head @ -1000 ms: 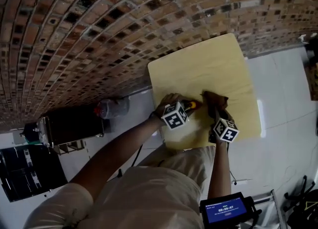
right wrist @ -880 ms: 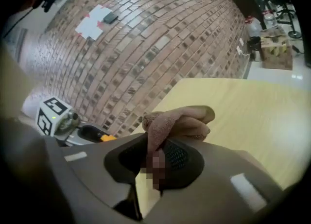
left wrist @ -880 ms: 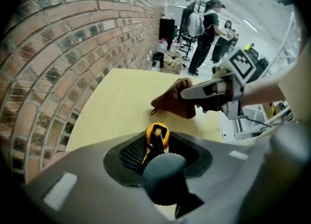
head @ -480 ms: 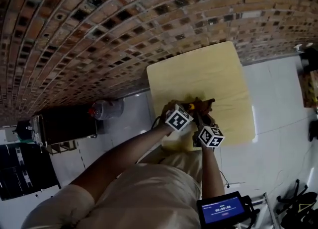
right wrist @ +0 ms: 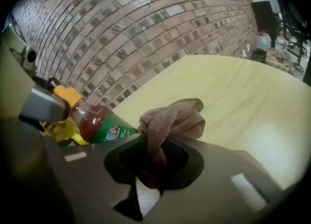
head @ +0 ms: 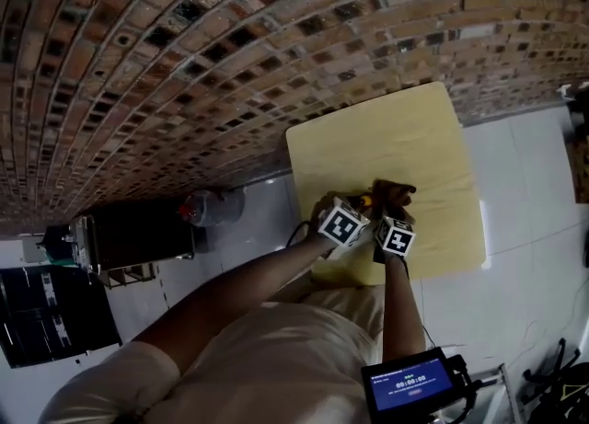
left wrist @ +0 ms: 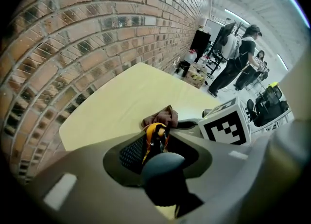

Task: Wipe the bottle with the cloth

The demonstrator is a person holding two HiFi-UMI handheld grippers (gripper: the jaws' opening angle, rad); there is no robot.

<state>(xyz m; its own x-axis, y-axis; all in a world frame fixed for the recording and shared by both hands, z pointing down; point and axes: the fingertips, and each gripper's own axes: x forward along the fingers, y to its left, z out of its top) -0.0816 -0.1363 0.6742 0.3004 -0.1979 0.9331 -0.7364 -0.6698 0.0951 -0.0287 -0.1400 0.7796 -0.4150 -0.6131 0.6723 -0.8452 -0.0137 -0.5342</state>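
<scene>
The left gripper (left wrist: pixel 156 146), low in the centre of its own view, has its jaws clamped on the bottle (left wrist: pixel 155 135), of which an orange and yellow part shows between them. The right gripper (right wrist: pixel 154 162) is closed on a brown cloth (right wrist: pixel 172 118), bunched above its jaws at mid-frame, with the bottle's red and green body just to its left. In the head view both grippers meet right of centre over a pale yellow table (head: pixel 396 128). A brick wall (head: pixel 184 63) fills the upper left.
</scene>
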